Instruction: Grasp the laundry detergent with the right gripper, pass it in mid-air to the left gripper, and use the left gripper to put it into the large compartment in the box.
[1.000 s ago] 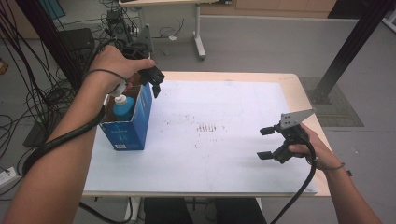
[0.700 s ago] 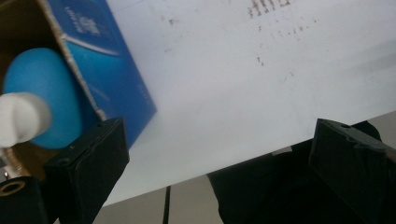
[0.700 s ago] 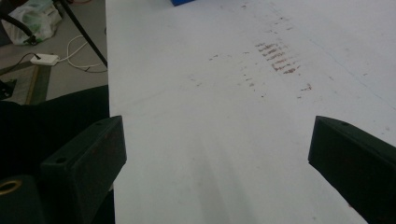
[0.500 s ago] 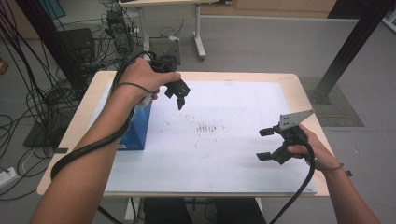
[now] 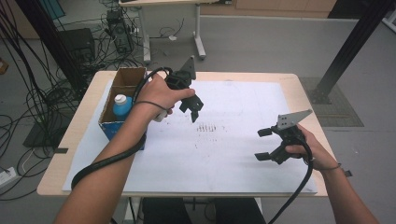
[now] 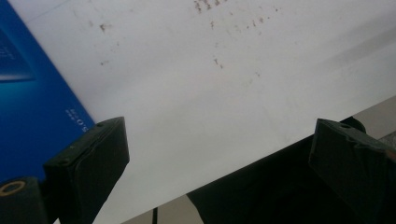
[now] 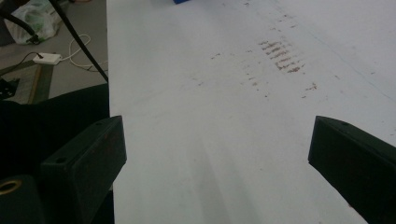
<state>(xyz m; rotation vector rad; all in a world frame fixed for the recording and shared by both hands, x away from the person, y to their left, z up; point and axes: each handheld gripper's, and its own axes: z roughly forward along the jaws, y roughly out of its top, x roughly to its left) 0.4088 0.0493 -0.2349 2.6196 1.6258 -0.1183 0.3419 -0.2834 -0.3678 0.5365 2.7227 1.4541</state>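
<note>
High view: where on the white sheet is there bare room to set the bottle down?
The widest free patch lies between the left gripper and the right gripper, around the brown smudges. The near strip of the white sheet is bare too. It is crowded at the left edge, where the blue box holds the bottle under the left forearm.

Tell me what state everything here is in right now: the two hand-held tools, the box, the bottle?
Left gripper: jaws open, empty, above the paper.
Right gripper: jaws open, empty.
Cardboard box: upright, top open.
Bottle: standing inside the box, white cap on.
White paper: flat on the table, lightly stained.
</note>
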